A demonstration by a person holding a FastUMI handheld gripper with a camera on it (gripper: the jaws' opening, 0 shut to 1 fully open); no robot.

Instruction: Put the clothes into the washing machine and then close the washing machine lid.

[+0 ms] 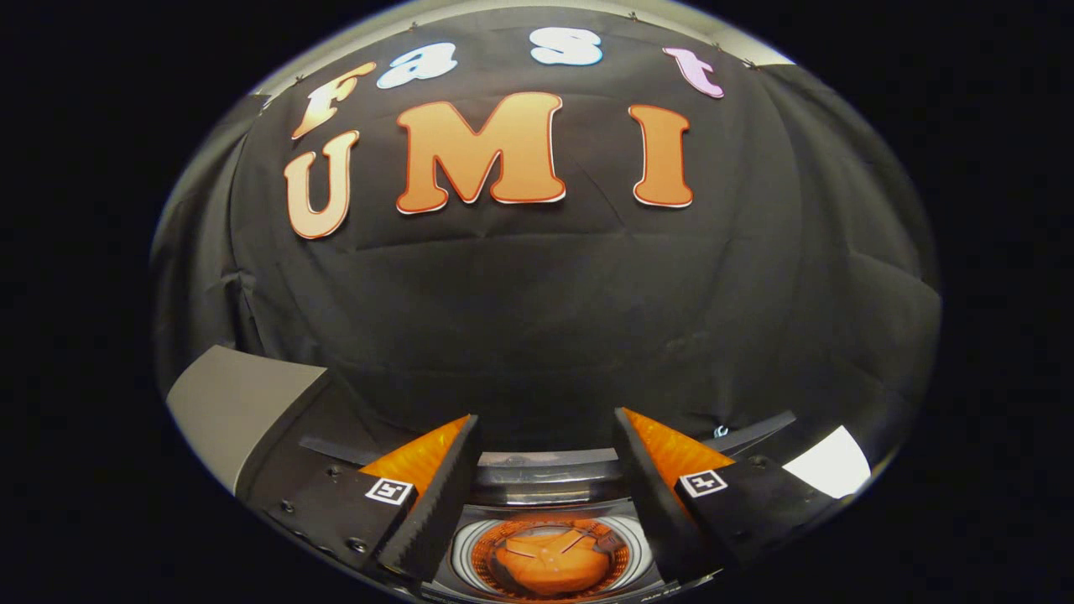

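In the gripper view, the gripper (545,495) sits at the bottom middle of the frame. Its two fingers (436,503) are black with orange sides, and they stand wide apart with nothing between them. Each one has a small black and white square sticker on it; it is a pattern, not words.

Between the fingers and below them, at the very bottom of the frame, is the washing machine (550,482). You look down into its round drum. The clothes (550,562) lie inside the drum, an orange lump. So the clothes look already put in.

The clothes seem soft and light. They would fold and sag if picked up, and they will not break. A good place to pinch them would be a raised fold on top.

At the lower left of the frame a grey flat panel (239,403) stands up. I think it may be the lid, but I cannot tell for sure. If it is, it looks stiff and smooth, and the top edge would be the place to push it down.

I see no brand name or words on the machine that I can read.
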